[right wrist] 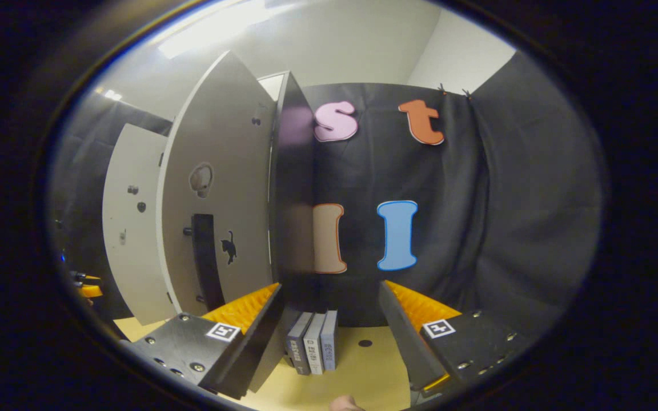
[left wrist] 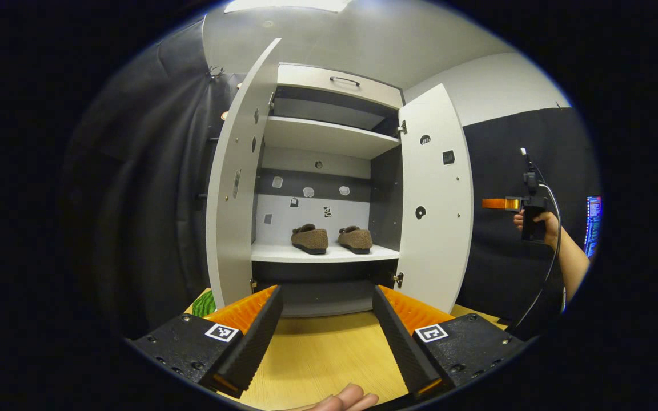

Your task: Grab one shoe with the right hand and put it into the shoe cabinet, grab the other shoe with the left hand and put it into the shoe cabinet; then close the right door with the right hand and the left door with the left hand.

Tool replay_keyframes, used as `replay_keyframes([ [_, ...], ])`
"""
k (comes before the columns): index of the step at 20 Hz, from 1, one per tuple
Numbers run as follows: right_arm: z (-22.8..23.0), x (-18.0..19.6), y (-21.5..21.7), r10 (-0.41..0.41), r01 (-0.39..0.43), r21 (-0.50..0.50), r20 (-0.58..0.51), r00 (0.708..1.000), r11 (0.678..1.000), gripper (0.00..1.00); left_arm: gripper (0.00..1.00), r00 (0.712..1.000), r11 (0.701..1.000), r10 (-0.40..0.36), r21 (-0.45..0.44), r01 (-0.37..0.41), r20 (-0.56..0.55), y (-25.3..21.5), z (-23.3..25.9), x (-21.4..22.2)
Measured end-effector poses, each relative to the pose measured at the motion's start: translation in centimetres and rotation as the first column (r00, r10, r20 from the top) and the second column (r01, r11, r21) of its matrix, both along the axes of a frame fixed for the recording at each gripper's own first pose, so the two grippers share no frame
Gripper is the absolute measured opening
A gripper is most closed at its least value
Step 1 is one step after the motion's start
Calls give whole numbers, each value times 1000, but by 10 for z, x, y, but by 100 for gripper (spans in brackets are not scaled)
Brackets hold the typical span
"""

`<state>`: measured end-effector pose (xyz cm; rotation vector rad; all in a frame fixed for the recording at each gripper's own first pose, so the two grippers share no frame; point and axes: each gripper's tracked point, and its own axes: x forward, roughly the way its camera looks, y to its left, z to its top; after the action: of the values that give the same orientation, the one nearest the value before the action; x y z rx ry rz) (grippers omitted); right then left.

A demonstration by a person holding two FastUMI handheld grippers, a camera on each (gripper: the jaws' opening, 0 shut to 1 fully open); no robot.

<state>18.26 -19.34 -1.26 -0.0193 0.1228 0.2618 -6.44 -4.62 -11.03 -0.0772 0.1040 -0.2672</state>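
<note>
Two shoes (left wrist: 332,238) already sit on the cabinet's lower shelf (left wrist: 283,254), both tools, left (left wrist: 327,337) and right (right wrist: 329,337), spread apart and empty, so the stiff, light right door (left wrist: 434,200) should swing with a push at its free edge.

shoes (left wrist: 332,238): 2, fuzzy fleece-like cloth uppers, darker smooth soles, on the lower shelf of the shoe cabinet (left wrist: 329,171)
shoe cabinet: smooth matt laminate panels, pale outside, darker grey on the inner side walls
left door (left wrist: 236,188): smooth matt board, slight sheen, small round fittings
right door (left wrist: 434,200): same smooth matt board; outer face in the right gripper view (right wrist: 215,194) carries a dark matt handle strip
drawer handle (left wrist: 344,80): thin dark metal bar, above the cabinet's top shelf
table (left wrist: 317,354): light wood-grain top, smooth, faintly glossy, below the cabinet
booth wall (right wrist: 477,200): black cloth, matt, creased, beside the cabinet
books (right wrist: 313,342): 3, smooth paper-like spines, at the cabinet's foot
left gripper (left wrist: 326,337): ribbed, rough-textured finger faces; matt body with screws
</note>
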Motion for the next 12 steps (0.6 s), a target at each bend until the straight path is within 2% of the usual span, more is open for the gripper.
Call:
replay_keyframes([
  [7,-1,8,83,93,-93,-32,-15,996,995,100,96,1000,1000,26,0,-26,3,22,-6,-3],
  [8,-4,7,94,114,-114,-15,-31,993,993,91,96,999,999,33,-3,-33,-2,26,-8,-4],
  [12,-2,9,114,111,-111,1,-27,993,994,89,96,998,998,58,-16,-58,-16,39,-12,-6],
])
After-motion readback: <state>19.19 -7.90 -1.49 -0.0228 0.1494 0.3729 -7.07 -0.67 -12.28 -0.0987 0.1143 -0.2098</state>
